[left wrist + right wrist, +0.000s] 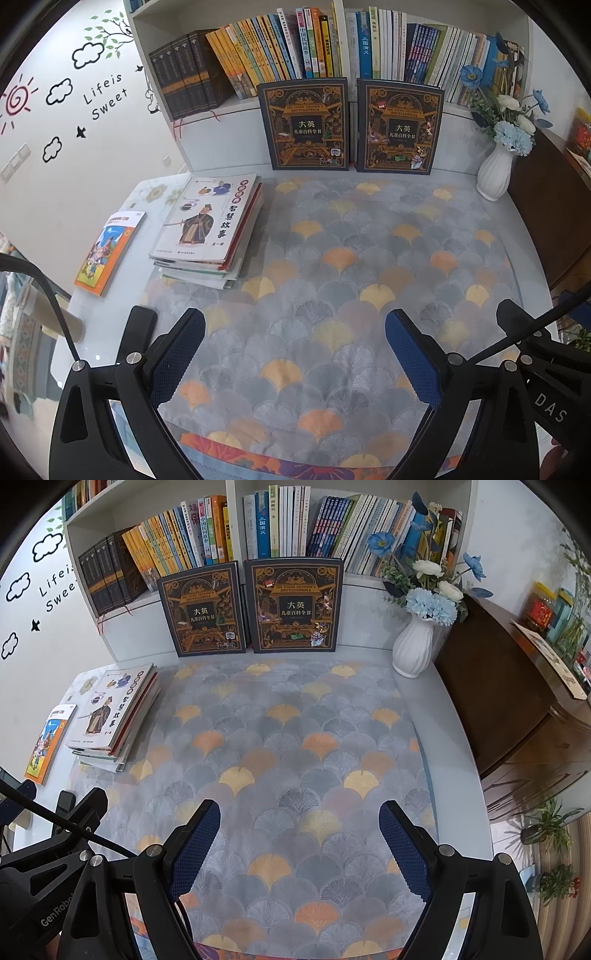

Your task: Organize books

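Observation:
A stack of books (212, 229) lies on the left of the table, topped by a white picture book; it also shows in the right wrist view (114, 716). An orange book (109, 253) lies flat to its left, seen too in the right wrist view (50, 738). Two dark encyclopedia volumes (304, 125) (400, 127) stand upright against the bookshelf (280, 51). My left gripper (295, 354) is open and empty above the patterned mat. My right gripper (299, 845) is open and empty, to the right of the left one.
A white vase of blue and white flowers (496, 173) stands at the table's back right, also in the right wrist view (413, 646). A dark wooden cabinet (517, 709) borders the table's right edge. The fan-patterned mat (295, 738) covers the table's middle. A wall closes the left side.

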{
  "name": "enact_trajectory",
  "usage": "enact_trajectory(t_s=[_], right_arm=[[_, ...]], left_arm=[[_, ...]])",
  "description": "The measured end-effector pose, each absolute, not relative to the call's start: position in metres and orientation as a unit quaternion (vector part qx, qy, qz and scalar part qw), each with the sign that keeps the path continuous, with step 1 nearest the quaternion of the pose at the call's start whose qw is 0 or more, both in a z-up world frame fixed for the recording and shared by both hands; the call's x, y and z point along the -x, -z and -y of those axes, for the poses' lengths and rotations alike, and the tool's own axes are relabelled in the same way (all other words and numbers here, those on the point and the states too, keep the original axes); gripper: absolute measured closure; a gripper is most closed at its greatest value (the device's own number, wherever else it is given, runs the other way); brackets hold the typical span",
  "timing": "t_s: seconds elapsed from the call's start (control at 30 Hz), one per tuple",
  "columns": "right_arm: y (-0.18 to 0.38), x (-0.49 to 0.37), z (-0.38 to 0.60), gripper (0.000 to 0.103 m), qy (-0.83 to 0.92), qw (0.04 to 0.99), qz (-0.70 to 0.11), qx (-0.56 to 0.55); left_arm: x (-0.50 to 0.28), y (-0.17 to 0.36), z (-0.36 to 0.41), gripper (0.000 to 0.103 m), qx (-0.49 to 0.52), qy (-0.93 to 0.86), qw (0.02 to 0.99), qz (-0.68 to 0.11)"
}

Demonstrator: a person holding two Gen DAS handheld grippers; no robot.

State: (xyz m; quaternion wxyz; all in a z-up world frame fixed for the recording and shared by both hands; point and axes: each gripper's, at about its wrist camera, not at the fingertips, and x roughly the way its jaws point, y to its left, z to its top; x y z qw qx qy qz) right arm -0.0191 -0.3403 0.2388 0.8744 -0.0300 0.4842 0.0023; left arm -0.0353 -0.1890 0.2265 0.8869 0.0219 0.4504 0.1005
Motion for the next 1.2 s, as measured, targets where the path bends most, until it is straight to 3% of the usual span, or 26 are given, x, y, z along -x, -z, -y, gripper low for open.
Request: enact_trajectory(t_s=[1.2], right_arm=[[-0.2346, 0.0152, 0.3405, 0.017, -0.008, 0.874, -0.486, 0.019]], left_arm=[[0.0356, -0.2219, 0.1904, 0.005, -0.038, -0.107, 0.886, -0.449]])
